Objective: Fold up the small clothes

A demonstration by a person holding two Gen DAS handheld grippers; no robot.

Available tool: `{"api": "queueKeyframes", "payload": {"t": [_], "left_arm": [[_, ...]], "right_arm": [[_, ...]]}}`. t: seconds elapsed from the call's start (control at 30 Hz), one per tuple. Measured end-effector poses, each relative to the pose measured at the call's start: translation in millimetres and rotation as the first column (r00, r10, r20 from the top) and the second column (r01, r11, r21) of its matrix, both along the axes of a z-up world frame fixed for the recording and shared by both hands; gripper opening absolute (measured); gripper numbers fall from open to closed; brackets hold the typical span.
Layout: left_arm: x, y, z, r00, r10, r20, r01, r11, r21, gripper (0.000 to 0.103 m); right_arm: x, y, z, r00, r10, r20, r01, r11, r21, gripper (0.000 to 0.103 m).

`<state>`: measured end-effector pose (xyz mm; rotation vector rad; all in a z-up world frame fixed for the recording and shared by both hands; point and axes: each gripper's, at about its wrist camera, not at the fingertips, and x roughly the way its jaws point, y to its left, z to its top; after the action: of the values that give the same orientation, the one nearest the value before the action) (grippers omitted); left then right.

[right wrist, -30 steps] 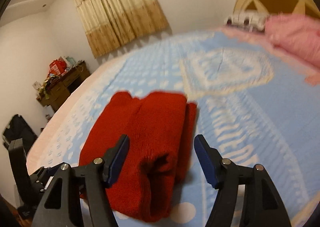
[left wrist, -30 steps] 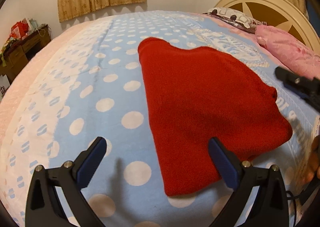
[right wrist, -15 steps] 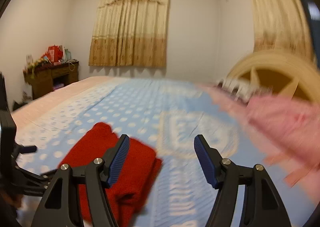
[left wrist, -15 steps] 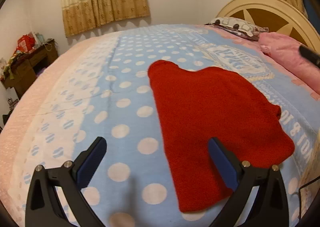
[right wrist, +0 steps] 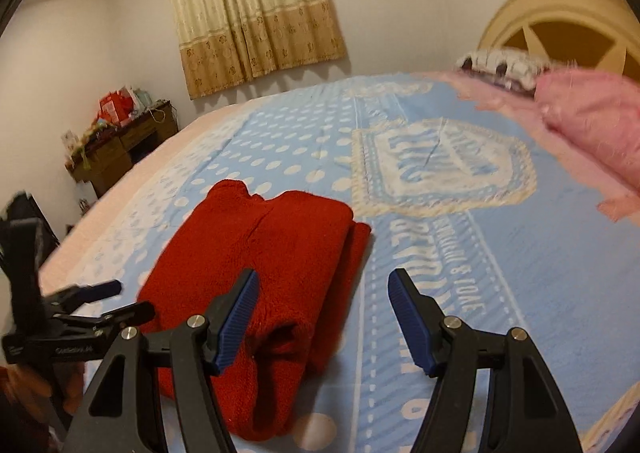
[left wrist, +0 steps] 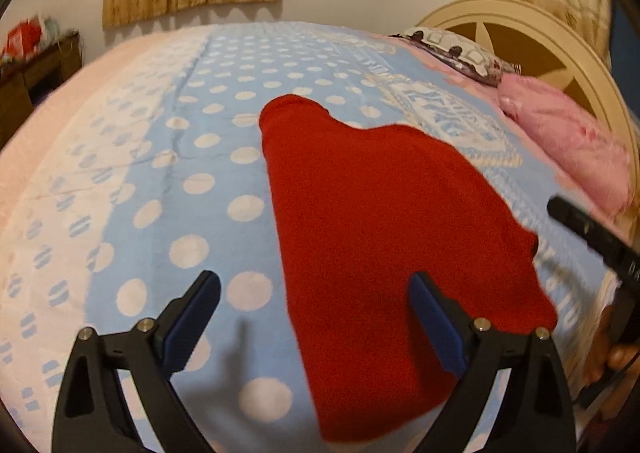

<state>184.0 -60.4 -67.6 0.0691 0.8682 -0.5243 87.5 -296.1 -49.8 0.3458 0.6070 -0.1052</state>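
Hovering above a folded red garment [left wrist: 384, 221], the left gripper [left wrist: 314, 313] is closing on nothing; the right gripper [right wrist: 322, 319] gapes empty at 3 o'clock; best grip both near corners evenly

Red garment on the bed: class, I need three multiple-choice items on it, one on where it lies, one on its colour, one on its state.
1. Where does the garment lie?
A. on the blue dotted blanket
B. on the pink pillow
C. on the wooden desk

2. What colour is it?
A. yellow
B. red
C. green

3. What state is it in?
A. hung up
B. held in a gripper
C. folded, lying free

Answers:
1 A, dotted blue cloth shows all around it.
2 B, solid red in both views.
3 C, layered edges show, and neither the left gripper nor the right gripper has anything between its pads.
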Motion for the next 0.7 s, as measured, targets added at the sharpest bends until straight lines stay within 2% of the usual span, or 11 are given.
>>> {"api": "queueKeyframes", "payload": {"t": [0.1, 0.17, 0.27, 0.47, 0.6, 0.7], "left_arm": [[19, -7, 4, 0.999, 0.009, -0.031, -0.01, 1.0, -0.023, 0.097], [29, -10, 6, 0.998, 0.02, -0.055, -0.023, 0.999, -0.043, 0.093], [40, -15, 3, 0.994, 0.027, -0.107, -0.035, 0.997, -0.072, 0.088], [49, -28, -5, 0.991, 0.03, -0.127, -0.039, 0.997, -0.069, 0.088], [62, -30, -12, 0.981, 0.051, -0.188, -0.071, 0.992, -0.101, 0.088], [67, -31, -25, 0.971, 0.067, -0.23, -0.097, 0.988, -0.118, 0.088]], "right_arm": [[10, -16, -6, 1.0, -0.026, -0.002, 0.026, 0.99, 0.139, 0.068], [16, -23, -10, 0.999, -0.042, -0.002, 0.041, 0.982, 0.186, 0.068], [24, -21, -15, 0.999, -0.039, -0.028, 0.043, 0.986, 0.161, 0.068], [36, -15, -20, 0.999, -0.003, -0.045, 0.009, 0.99, 0.141, 0.068], [52, -21, -25, 0.999, -0.026, -0.044, 0.032, 0.988, 0.15, 0.068], [68, -17, -43, 0.997, -0.005, -0.081, 0.016, 0.99, 0.137, 0.068]]}}
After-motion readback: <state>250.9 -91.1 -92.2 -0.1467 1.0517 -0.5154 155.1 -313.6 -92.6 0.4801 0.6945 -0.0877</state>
